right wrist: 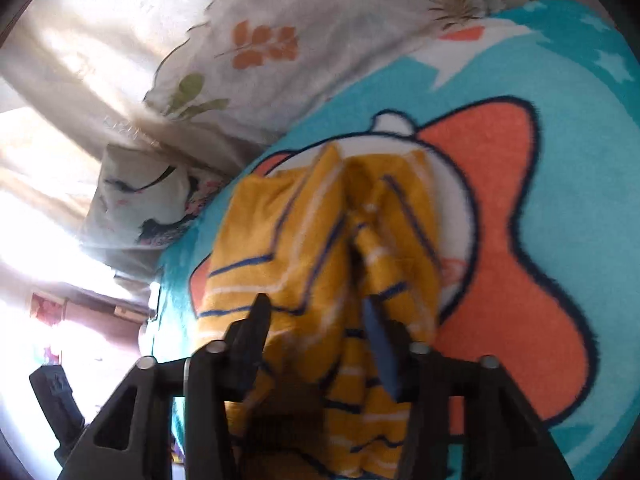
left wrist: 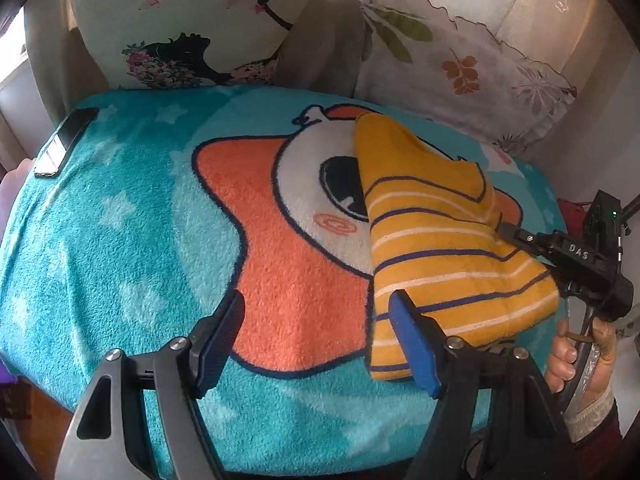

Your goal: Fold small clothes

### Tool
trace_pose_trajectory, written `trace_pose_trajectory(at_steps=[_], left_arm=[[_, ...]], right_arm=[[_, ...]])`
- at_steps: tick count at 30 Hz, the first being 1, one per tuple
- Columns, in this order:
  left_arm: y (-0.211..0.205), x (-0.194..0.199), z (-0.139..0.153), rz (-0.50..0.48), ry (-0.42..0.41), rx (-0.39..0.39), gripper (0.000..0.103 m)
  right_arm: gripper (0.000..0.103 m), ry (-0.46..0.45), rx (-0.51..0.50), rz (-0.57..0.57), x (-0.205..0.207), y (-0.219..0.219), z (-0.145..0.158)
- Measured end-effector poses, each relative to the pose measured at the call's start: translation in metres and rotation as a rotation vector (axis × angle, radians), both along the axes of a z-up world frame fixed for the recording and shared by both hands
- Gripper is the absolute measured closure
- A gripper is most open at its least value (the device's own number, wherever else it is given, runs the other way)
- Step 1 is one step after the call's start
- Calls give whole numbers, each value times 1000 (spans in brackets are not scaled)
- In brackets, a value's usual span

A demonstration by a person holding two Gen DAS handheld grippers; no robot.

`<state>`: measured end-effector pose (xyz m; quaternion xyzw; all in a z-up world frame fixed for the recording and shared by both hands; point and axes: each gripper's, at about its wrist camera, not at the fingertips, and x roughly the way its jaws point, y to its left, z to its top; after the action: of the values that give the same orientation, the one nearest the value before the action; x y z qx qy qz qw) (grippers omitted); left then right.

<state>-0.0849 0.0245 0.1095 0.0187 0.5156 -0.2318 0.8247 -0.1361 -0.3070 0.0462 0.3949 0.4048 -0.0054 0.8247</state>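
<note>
One yellow striped garment, folded, lies on the teal cartoon blanket, with two pillows and one phone behind. The left gripper is spread empty beside it; the right gripper stands parted over its folds.

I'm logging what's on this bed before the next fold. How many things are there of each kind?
Striped yellow garment: 1
Teal cartoon blanket: 1
Pillows, one with a figure print and one with a leaf print: 2
Phone at the blanket's edge: 1
Total: 5
</note>
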Motion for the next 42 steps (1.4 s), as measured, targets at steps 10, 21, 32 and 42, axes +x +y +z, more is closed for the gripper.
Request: trace_pose_trajectory(at_steps=[10,21,32,42], left_arm=[[-48,-1,5,-86,-23,-15,30],[-117,5,-73,-178,159,20,18],[-70,54,-52,-92,154,-119,18],[-98,71,-86,-199,361,-362,25]], right_arm=[[88,4,-172,34,-20,-5,19],[65,115,-262,-50,-28,-26,-22],[31,33,-114,-65,-26,-61,-15],[64,31,85,22,33,-45,-42]])
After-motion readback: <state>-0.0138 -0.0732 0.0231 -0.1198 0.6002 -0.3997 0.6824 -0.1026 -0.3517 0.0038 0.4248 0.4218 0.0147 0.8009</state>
